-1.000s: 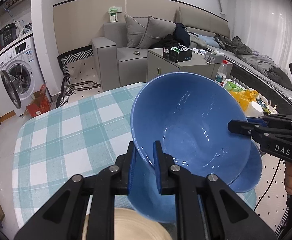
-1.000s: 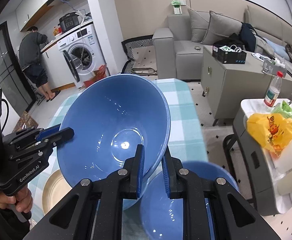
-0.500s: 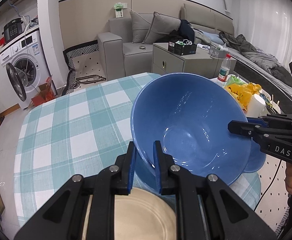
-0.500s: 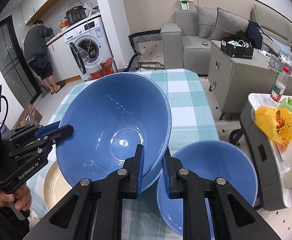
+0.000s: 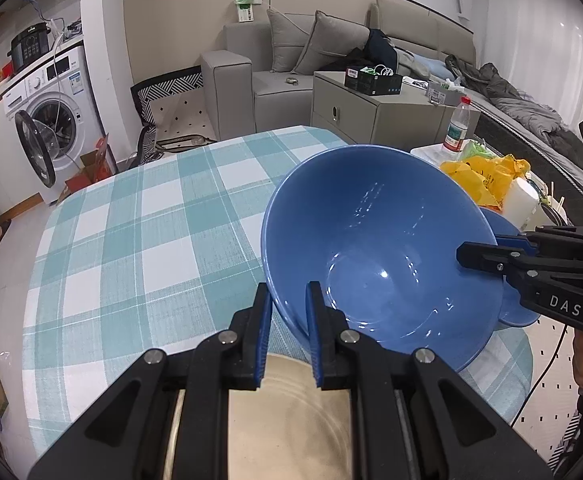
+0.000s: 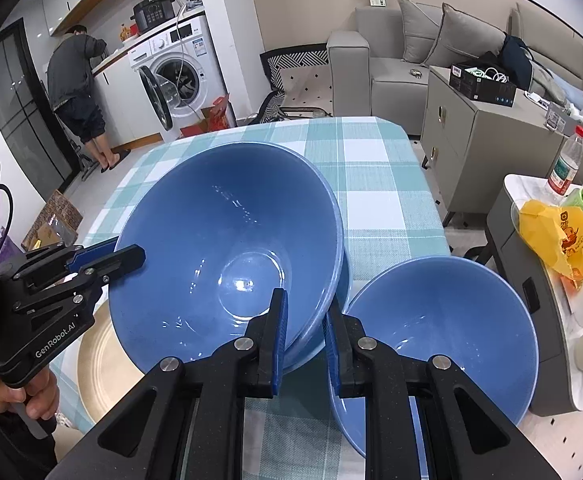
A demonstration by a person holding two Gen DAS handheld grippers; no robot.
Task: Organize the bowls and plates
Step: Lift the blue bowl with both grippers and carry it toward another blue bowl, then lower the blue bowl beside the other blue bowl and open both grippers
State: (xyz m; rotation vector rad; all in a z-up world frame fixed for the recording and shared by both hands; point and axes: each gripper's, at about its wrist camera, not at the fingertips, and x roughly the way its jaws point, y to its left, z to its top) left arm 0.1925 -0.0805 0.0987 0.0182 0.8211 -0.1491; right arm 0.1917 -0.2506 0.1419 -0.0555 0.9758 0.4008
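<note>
A: A round table (image 5: 131, 240) under a teal-and-white checked cloth fills the foreground, a grey sofa (image 5: 275, 76) and a washing machine (image 6: 179, 68) behind it.

B: And over the table?

A: A large blue bowl (image 6: 227, 248), tilted, carried between two tongs. The left gripper (image 5: 287, 308) is clenched on its near rim; the right gripper (image 6: 305, 312) is clenched on the opposite rim (one finger inside the bowl, one outside, in both views).

B: What lies below?

A: A second blue bowl (image 6: 443, 320) sits on the cloth just beside the carried one, toward the table's right edge. A beige plate (image 6: 103, 360) rests on the cloth near the left gripper, partly hidden by the carried bowl.
</note>
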